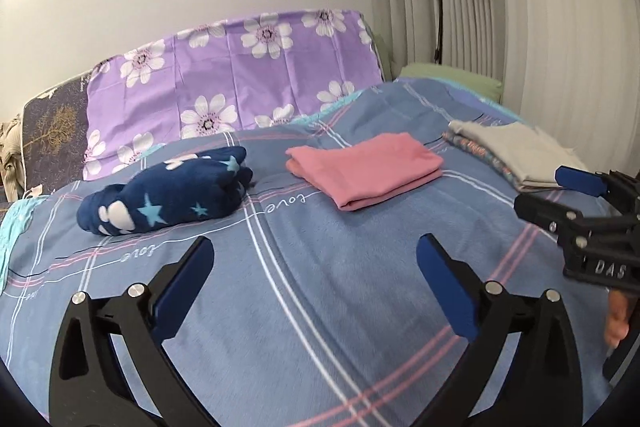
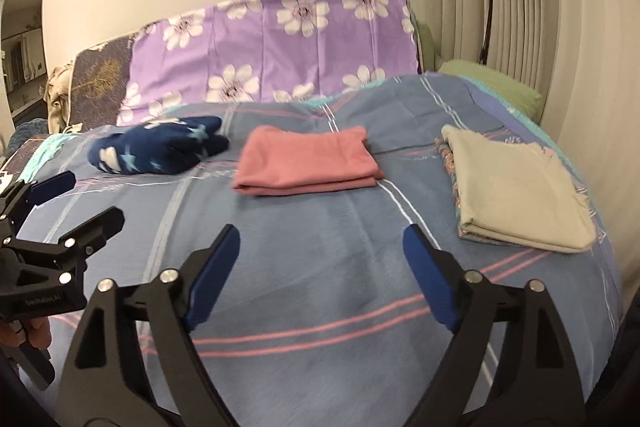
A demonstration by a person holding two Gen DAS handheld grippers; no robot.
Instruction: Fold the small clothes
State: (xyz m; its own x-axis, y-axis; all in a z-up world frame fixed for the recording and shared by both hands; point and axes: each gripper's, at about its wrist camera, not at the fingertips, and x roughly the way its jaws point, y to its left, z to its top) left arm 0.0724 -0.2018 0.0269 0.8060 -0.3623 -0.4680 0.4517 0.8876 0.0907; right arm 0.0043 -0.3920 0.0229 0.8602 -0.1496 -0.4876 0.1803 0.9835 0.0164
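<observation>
Hovering: left claw (image 1: 314,261) wide, empty | right claw (image 2: 322,257) likewise, apparently

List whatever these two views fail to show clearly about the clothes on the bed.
- Patterned garment: mostly covered by the beige folded cloth in both views; its type is unclear.
- Navy star-print piece: motion-blurred in the right wrist view; bundled, so folded or merely bunched is uncertain.
- Pink folded garment: its type is hidden by the folding.

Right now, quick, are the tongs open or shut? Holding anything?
Left tongs: open, holding nothing, above the blue bedspread.
Right tongs: open, holding nothing.
</observation>
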